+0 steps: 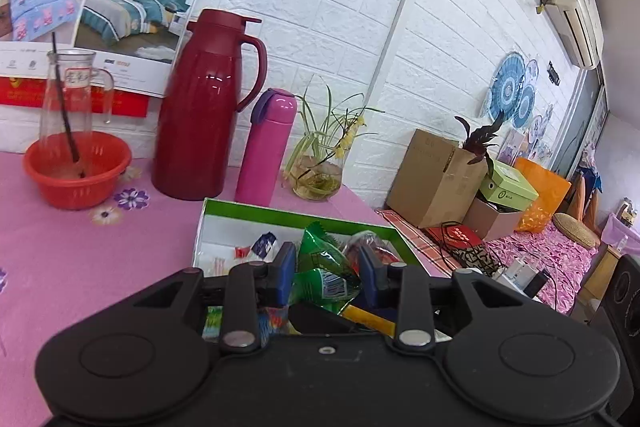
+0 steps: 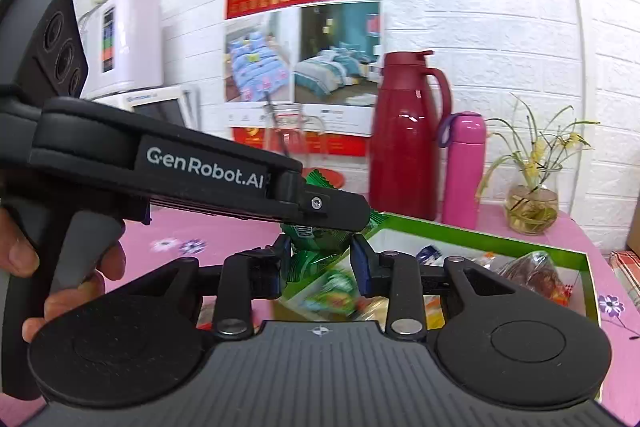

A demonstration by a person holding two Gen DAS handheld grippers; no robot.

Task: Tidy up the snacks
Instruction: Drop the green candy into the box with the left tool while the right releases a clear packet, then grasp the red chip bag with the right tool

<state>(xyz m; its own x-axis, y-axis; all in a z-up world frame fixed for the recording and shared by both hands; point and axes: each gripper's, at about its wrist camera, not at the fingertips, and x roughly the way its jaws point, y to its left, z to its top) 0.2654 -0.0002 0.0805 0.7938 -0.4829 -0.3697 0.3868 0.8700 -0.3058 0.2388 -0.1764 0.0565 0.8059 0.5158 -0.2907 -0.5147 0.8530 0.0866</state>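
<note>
A green snack packet [image 1: 324, 263] hangs between the blue pads of my left gripper [image 1: 328, 267], which is shut on it above a white box with a green rim [image 1: 280, 213]. In the right wrist view the left gripper's fingers [image 2: 340, 211] come in from the left, a person's hand [image 2: 24, 259] on the handle. The same green packet [image 2: 316, 239] reaches down between the pads of my right gripper [image 2: 320, 259], which press on its lower part. The box [image 2: 480, 233] holds several other snacks, among them a red-brown bag [image 2: 528, 271] and a white-blue packet [image 1: 264, 243].
On the pink flowered tablecloth behind the box stand a dark red thermos jug [image 1: 204, 107], a pink flask [image 1: 266, 143] and a glass vase with a plant [image 1: 318, 179]. An orange bowl [image 1: 76, 167] holding a glass carafe sits far left. Cardboard boxes [image 1: 432, 179] stand beyond the table's right edge.
</note>
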